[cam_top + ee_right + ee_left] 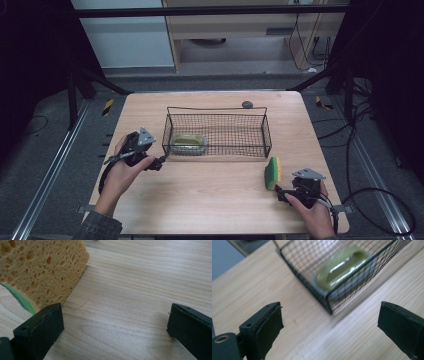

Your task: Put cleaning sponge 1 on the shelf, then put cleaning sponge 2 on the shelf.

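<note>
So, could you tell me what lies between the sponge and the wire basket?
Only bare table; the high view shows nothing between the sponge and the basket.

Left gripper (159,163) and right gripper (278,192), jaws wide apart

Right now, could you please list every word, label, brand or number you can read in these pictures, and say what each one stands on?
No readable text anywhere.
Sponge: no print or label shows.
Green dish in the wire basket: plain, no mark.
Left gripper and right gripper: black jaws bare of lettering.
Yellow-and-black striped tags beside the table: stripes, no words.
</note>
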The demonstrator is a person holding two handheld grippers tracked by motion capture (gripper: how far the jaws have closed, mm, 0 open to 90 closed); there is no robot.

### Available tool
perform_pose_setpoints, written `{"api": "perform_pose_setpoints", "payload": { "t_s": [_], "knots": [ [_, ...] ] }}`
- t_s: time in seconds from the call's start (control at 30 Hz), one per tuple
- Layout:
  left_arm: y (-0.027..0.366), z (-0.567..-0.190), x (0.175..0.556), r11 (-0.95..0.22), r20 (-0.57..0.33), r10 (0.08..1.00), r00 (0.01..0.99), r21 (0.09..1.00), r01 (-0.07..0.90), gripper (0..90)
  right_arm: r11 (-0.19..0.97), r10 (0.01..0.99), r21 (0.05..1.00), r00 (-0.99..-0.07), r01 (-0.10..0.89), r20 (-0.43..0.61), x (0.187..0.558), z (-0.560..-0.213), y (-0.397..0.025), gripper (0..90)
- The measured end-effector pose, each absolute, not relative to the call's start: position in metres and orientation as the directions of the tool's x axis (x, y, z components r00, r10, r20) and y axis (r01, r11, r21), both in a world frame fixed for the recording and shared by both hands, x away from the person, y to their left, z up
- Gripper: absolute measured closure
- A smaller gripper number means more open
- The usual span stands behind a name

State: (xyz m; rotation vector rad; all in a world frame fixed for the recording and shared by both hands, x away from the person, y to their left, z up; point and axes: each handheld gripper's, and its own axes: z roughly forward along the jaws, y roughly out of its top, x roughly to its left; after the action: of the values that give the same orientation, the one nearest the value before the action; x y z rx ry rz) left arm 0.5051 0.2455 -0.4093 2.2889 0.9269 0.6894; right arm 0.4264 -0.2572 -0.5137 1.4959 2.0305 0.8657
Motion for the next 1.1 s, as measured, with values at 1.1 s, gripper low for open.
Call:
{"api": "perform_pose_setpoints", "payload": {
  "t_s": [1.1],
  "knots": [
    [0.287, -0.505, 0.518, -0.393, 0.023, 0.856, 0.517, 0.68, 0.619, 0.0, 0.292, 0.918, 0.637, -0.396, 0.713, 0.022, 0.38, -0.465, -0.225, 17.8]
  ]
}}
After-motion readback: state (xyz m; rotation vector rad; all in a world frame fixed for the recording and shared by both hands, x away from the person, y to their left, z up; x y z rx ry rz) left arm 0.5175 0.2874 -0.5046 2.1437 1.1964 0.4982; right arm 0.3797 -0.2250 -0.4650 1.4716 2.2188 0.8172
